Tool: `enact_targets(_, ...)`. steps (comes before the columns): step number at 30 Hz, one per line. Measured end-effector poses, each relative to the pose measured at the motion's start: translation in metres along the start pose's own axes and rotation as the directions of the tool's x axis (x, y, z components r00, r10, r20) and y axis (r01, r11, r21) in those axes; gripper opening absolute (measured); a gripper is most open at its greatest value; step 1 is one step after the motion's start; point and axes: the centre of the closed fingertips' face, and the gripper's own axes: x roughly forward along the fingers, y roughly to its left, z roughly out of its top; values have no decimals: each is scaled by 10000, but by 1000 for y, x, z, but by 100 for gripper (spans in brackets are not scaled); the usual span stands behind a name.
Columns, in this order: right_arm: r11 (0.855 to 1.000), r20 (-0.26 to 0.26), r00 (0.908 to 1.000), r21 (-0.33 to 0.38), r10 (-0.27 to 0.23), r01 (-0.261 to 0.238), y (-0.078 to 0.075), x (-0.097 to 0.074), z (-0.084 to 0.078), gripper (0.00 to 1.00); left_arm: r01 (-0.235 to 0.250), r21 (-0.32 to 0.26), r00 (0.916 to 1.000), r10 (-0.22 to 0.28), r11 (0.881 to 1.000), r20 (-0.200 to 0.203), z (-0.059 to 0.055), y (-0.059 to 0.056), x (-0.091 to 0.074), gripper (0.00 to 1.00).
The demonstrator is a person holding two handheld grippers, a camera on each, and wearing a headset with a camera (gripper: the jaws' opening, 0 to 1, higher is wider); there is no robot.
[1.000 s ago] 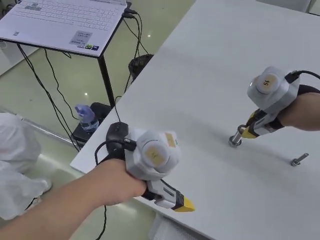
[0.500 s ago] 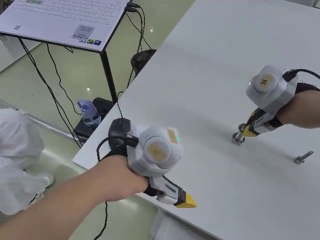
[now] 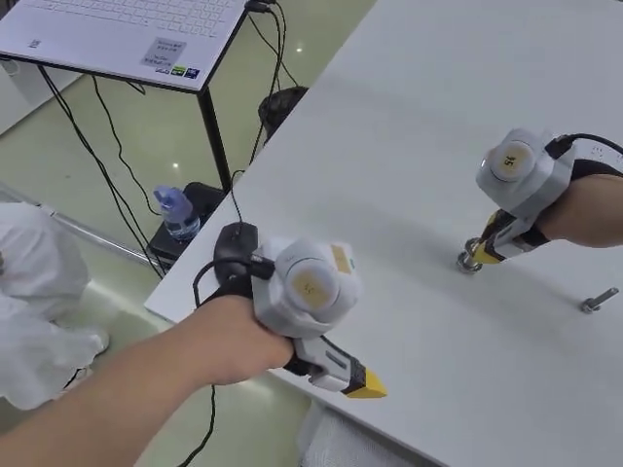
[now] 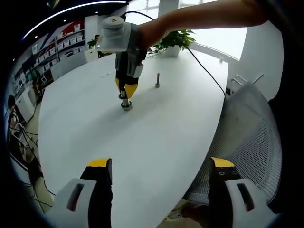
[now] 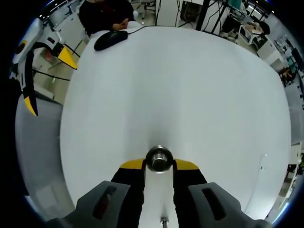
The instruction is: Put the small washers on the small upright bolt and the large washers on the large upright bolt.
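Observation:
The large upright bolt (image 3: 468,261) stands on the white table (image 3: 409,146), with washers around its foot (image 4: 126,106). My right gripper (image 3: 483,255) points down onto the bolt's top. It is shut on a silver ring (image 5: 159,158) that looks like a large washer, held between its yellow tips. The small bolt (image 3: 599,300) stands to the right of it, also seen as the small bolt (image 4: 157,80). My left gripper (image 3: 366,389) hangs over the table's near edge, away from both bolts. My left gripper (image 4: 160,166) is open, with nothing between its fingers.
A laptop (image 3: 117,29) sits on a stand beyond the table's left side, with cables and a water bottle (image 3: 175,214) on the floor below. A black mouse-like object (image 3: 237,240) lies at the table's edge. A mesh chair (image 4: 251,137) stands close to the near edge.
The head camera has drifted a little. My right gripper has sunk slightly lower over the large bolt. My left gripper has hardly moved.

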Motion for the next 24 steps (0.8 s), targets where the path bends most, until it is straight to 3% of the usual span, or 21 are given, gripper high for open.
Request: enact_targets(24,9999,-334,9994,109,112,-108,5,25,-5,22,-27,-15,10000,27,10000,49,1,-2,-1,83)
